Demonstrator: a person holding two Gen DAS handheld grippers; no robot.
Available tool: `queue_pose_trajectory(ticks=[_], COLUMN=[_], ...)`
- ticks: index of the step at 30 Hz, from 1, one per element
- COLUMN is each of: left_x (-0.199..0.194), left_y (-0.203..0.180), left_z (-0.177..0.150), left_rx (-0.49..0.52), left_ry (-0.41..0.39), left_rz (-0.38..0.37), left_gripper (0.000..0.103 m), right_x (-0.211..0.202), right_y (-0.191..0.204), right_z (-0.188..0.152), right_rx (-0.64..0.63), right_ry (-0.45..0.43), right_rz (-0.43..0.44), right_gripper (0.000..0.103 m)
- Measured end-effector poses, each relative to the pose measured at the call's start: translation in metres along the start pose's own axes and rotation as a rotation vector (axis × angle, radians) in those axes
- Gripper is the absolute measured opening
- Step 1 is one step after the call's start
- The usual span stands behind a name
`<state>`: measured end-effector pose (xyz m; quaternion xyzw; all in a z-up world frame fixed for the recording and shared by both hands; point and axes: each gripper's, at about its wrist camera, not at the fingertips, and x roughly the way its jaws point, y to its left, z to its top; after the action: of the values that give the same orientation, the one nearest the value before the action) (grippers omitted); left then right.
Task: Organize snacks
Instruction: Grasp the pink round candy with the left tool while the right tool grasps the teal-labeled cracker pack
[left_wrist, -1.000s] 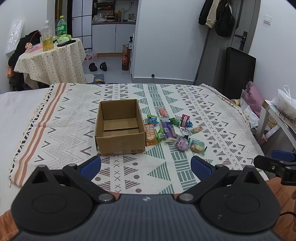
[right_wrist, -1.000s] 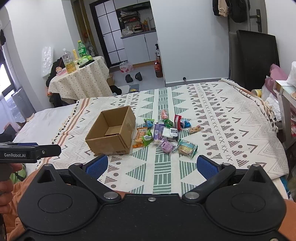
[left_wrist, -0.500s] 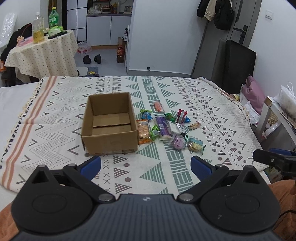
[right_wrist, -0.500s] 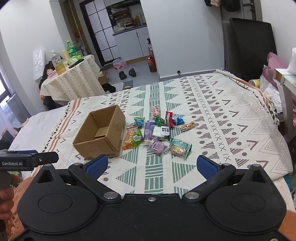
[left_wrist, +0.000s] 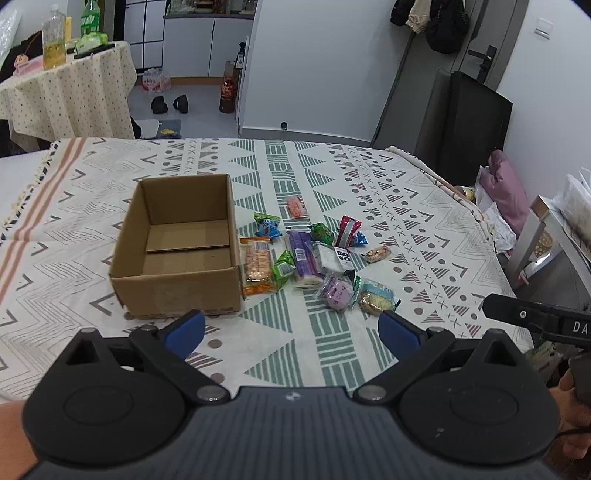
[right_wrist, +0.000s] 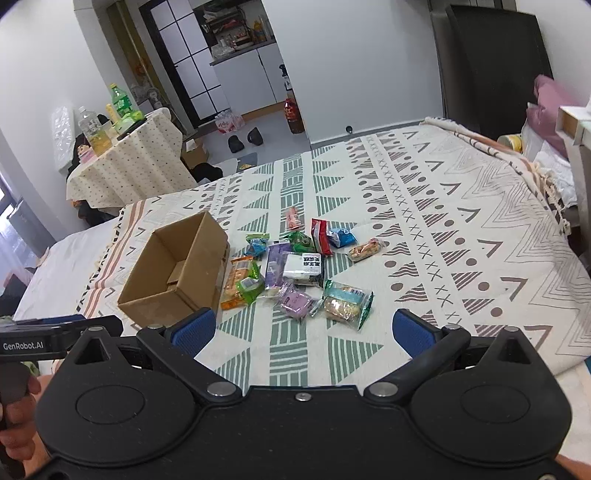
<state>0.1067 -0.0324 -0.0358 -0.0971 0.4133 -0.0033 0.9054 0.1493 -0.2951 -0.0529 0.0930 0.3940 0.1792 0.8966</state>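
Both grippers, left (left_wrist: 291, 328) and right (right_wrist: 301, 326), spread, empty. Snacks (right_wrist: 295, 266) overlap beside box (left_wrist: 177, 251) (crowded): pinch risks lifting two, or slipping.

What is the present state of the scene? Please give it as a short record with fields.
surface: patterned blanket on a bed
container: cardboard box, open on top, nothing visible inside
snacks: wrapped packets in a loose heap on the blanket, right of the box, none in it
nearest packets: purple packet and green-edged cracker packet
left gripper: fingers open, holds nothing
right gripper: fingers open, holds nothing
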Motion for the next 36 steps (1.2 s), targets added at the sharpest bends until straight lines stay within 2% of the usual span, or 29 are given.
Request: queue_pose_trajectory(ticks=[6, 18, 29, 36], left_x=[0.027, 0.091, 0.151, 0.192], left_y=[-0.006, -0.019, -0.03, -0.035], left_z=[0.007, 0.016, 0.017, 0.014], left_rx=[-0.005, -0.023, -0.017, -0.01], left_ry=[0.014, 0.064, 0.121, 0.172], left_rz=[-0.003, -0.021, -0.055, -0.064], left_gripper=[0.1, 0.089, 0.082, 0.076], right_x=[0.028, 0.093, 0.141, 0.175], right_y=[-0.018, -0.045, -0.067, -0.084], right_z=[0.009, 0.019, 0.013, 0.002], right_rx=[0.051, 0.143, 0.308, 0.402], right_ry=[0.032, 0.111, 0.163, 0.24], right_rz=[0.02, 0.021, 0.059, 0.044], right_gripper=[0.099, 0.094, 0.094, 0.087])
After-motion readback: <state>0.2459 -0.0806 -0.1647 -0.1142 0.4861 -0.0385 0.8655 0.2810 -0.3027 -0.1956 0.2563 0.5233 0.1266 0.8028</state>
